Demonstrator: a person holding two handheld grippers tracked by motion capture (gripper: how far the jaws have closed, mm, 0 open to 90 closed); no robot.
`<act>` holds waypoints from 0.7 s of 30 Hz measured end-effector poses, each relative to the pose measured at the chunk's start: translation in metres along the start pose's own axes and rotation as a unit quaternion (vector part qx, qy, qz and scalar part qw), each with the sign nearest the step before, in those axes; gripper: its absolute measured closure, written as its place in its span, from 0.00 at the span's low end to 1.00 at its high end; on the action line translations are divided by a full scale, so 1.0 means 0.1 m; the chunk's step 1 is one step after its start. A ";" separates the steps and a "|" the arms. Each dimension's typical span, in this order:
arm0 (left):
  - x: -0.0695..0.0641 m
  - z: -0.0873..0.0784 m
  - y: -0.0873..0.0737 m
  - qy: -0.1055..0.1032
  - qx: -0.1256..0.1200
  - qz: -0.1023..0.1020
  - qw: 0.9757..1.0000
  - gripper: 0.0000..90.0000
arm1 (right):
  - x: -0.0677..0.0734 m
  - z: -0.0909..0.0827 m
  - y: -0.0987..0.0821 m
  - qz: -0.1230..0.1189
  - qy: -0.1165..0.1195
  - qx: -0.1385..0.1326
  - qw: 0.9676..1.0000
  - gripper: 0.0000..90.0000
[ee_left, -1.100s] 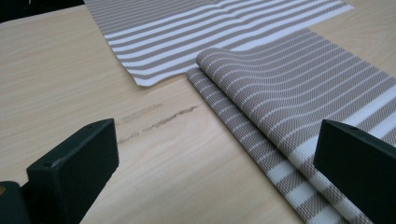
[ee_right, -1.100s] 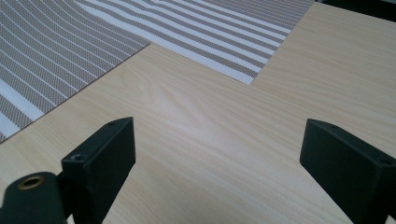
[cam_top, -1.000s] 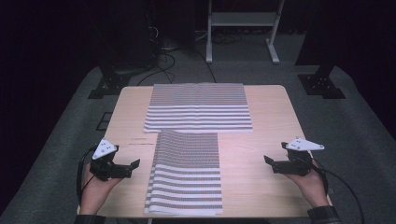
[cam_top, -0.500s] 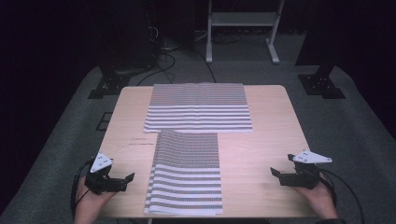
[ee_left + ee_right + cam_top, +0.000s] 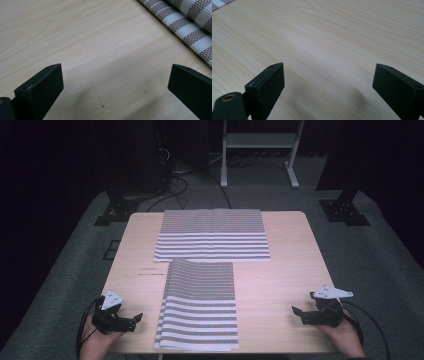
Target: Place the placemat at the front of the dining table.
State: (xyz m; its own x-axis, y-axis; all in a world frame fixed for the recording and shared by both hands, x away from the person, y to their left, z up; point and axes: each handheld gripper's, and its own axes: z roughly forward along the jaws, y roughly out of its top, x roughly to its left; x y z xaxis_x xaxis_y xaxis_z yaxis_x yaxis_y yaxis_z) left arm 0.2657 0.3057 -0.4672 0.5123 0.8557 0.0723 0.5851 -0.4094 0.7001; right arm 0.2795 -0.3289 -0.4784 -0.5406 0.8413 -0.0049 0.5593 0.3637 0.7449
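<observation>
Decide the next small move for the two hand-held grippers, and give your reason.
Probably bring the left hand-held gripper inward to the near striped woven placemat. Both jaw pairs stand open and empty over the pale wooden table, and this placemat's edge lies closest.

A pale wooden table (image 5: 290, 270) stands on grey carpet (image 5: 380, 265) in a dark room, a white stand (image 5: 260, 142) behind.

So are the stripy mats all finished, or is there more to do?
Looks nearly finished. The far striped mat lies flat and straight, and the near striped mat lies flat right below it, edges just about meeting. Nothing is in hand: the left gripper and right gripper are both open and empty over bare table, beside the mats. Whether anything is left is hard to say.
</observation>
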 end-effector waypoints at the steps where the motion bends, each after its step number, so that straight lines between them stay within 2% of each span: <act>1: 0.00 0.01 -0.01 0.001 -0.002 -0.002 1.000 0.00 | 0.00 0.00 0.00 0.001 0.000 0.003 1.000 0.10; 4: 0.00 0.05 -0.04 -0.006 -0.003 -0.003 1.000 0.00 | -0.01 0.02 -0.01 0.001 0.003 0.007 1.000 0.10; 6: 0.01 0.10 -0.07 -0.011 0.005 0.002 1.000 0.00 | -0.01 0.04 -0.02 0.001 0.005 0.010 1.000 0.10; 9: 0.03 0.12 -0.10 -0.019 -0.005 -0.010 1.000 0.00 | -0.01 0.07 -0.04 0.001 0.004 0.020 1.000 0.10; 11: 0.04 0.13 -0.11 -0.027 -0.011 -0.014 0.999 0.00 | -0.02 0.07 -0.05 0.004 0.005 0.017 1.000 0.10; 21: 0.04 0.13 -0.11 -0.028 -0.011 -0.013 0.999 0.00 | -0.01 0.08 -0.06 0.010 0.001 0.012 1.000 0.10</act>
State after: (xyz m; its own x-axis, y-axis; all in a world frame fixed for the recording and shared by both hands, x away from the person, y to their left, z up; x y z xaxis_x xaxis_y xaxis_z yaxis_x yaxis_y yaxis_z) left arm 0.2692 0.3092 -0.4840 0.5315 0.8470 0.0148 0.5845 -0.3793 0.7173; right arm 0.2819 -0.3287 -0.4880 -0.5304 0.8477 0.0108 0.5846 0.3566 0.7288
